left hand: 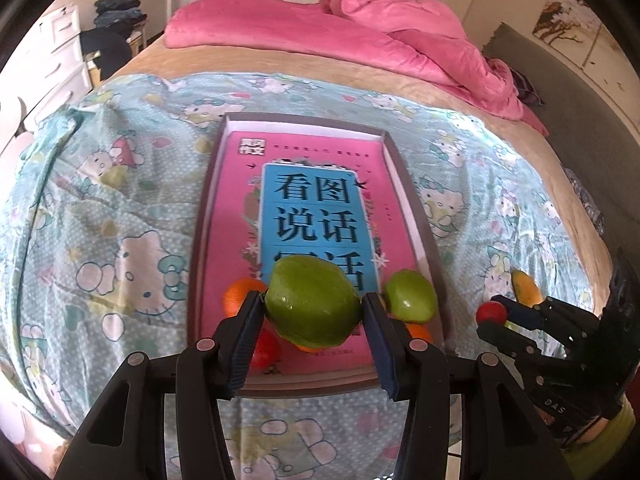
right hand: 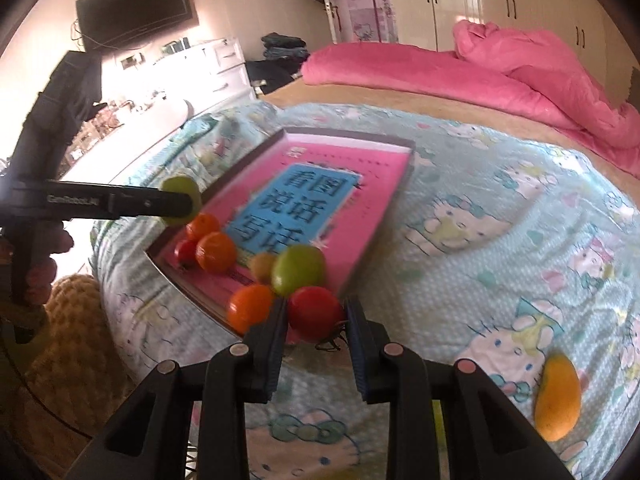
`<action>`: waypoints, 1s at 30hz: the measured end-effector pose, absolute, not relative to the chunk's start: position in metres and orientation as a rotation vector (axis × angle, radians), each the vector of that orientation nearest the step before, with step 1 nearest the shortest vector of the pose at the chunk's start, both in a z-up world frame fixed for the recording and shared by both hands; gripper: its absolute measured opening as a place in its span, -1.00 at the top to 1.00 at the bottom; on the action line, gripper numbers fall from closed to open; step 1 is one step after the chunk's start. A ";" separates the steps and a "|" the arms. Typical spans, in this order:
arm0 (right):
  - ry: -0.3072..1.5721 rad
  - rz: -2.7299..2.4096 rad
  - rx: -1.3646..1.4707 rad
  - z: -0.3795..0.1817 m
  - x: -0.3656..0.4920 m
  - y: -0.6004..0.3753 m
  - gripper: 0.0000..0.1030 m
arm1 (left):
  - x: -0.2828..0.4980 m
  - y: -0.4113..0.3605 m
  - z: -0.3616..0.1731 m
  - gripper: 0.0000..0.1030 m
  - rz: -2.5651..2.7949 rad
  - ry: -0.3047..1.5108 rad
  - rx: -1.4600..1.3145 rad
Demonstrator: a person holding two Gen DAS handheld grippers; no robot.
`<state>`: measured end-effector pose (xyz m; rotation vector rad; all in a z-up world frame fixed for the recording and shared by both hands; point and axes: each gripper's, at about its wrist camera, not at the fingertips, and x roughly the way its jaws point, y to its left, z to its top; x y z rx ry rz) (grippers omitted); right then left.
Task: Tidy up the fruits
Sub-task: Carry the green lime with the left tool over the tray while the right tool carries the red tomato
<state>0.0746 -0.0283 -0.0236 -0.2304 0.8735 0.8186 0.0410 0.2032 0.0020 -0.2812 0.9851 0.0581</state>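
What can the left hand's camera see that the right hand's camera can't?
Only the left wrist view shows a framed tree picture on the wall and the big green fruit up close, squeezed between the left gripper fingers. Only the right wrist view shows the black TV and a woolly yellow thing by the bed. Both show the pink book in its box, the pink blanket, the mango, and the red tomato held by the right gripper.

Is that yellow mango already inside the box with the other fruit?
No, the yellow mango lies on the patterned sheet, well apart from the box that holds the other fruit.
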 end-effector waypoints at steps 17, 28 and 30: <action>0.850 0.921 -0.272 -0.021 0.061 0.023 0.43 | 0.027 0.262 0.002 -0.01 0.203 0.949 -0.340; 0.862 0.984 -0.318 -0.034 0.048 0.058 0.43 | 0.030 0.258 -0.003 -0.01 0.191 0.950 -0.339; 0.864 0.990 -0.320 -0.037 0.048 0.062 0.43 | 0.034 0.253 -0.005 -0.01 0.176 0.953 -0.335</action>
